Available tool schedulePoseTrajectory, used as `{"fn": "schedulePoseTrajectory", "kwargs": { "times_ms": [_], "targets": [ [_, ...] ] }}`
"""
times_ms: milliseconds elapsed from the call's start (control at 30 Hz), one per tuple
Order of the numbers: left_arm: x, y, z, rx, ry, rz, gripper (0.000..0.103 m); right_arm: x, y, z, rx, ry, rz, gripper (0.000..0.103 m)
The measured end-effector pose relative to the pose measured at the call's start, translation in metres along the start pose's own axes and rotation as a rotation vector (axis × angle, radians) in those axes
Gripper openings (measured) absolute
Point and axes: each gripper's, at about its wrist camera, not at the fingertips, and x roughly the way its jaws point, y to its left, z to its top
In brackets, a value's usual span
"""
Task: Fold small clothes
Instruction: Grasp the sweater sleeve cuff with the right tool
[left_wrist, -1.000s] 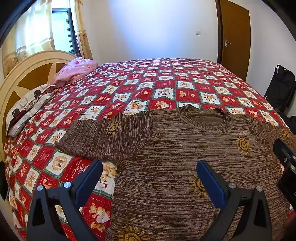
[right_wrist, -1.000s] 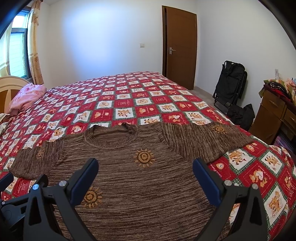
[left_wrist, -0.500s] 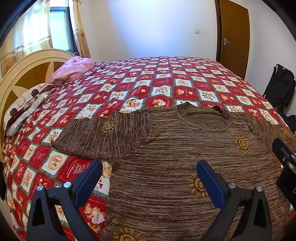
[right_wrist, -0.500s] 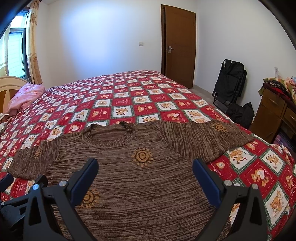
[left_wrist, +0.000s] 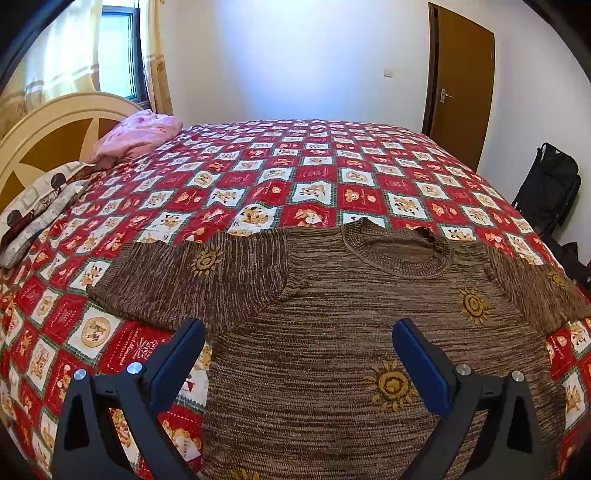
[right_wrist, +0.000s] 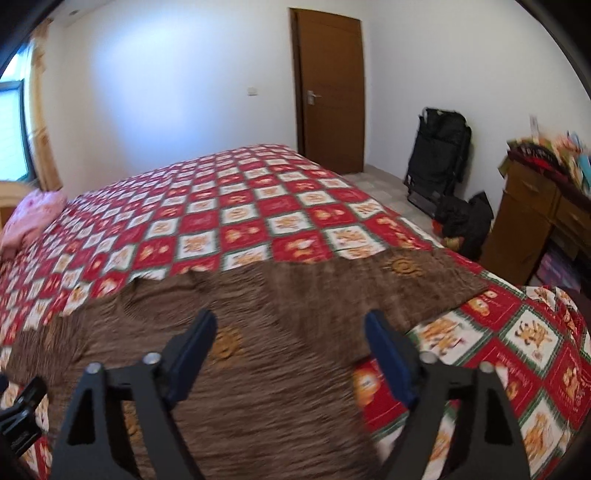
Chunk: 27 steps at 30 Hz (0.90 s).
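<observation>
A brown knitted sweater (left_wrist: 332, 332) with yellow sun motifs lies flat, front up, on the red patchwork bedspread (left_wrist: 314, 173), both sleeves spread sideways. My left gripper (left_wrist: 297, 347) hovers open over the sweater's lower left body, near the left armpit, nothing between its blue pads. The right wrist view is blurred by motion. There my right gripper (right_wrist: 291, 338) hangs over the sweater (right_wrist: 258, 302) near its right side, jaws closing, with nothing gripped between them. The right sleeve (right_wrist: 413, 280) stretches toward the bed's edge.
A pink bundle (left_wrist: 136, 136) and a patterned pillow (left_wrist: 33, 210) lie by the cream headboard (left_wrist: 55, 125) at the left. A black folded chair (right_wrist: 439, 155), dark bags and a wooden dresser (right_wrist: 532, 218) stand right of the bed. A brown door (right_wrist: 328, 96) is shut behind.
My right gripper has swung to the right toward the sweater's right side and its jaws have narrowed. The left gripper has barely moved and stays wide.
</observation>
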Motion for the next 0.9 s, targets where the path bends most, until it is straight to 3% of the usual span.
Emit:
{"fn": "schedulePoseTrajectory", "kwargs": {
  "times_ms": [233,333,433,633,900],
  "targets": [
    [0.016,0.007,0.004,-0.026,0.035,0.019,0.102,0.027,-0.11,0.041,0.2,0.083,-0.091,0.071],
    [0.023,0.006,0.003,-0.03,0.051,0.019,0.102,0.052,-0.172,0.05,0.33,0.154,-0.117,0.057],
    [0.027,0.003,0.003,-0.028,0.064,0.011,0.102,0.084,-0.224,0.046,0.416,0.265,-0.138,0.056],
    [0.032,-0.009,0.003,0.002,0.074,0.011,0.102,0.114,-0.259,0.033,0.503,0.359,-0.134,0.057],
    [0.036,-0.017,0.002,0.019,0.088,0.015,0.102,0.141,-0.246,0.038,0.382,0.383,-0.15,0.058]
  ]
}}
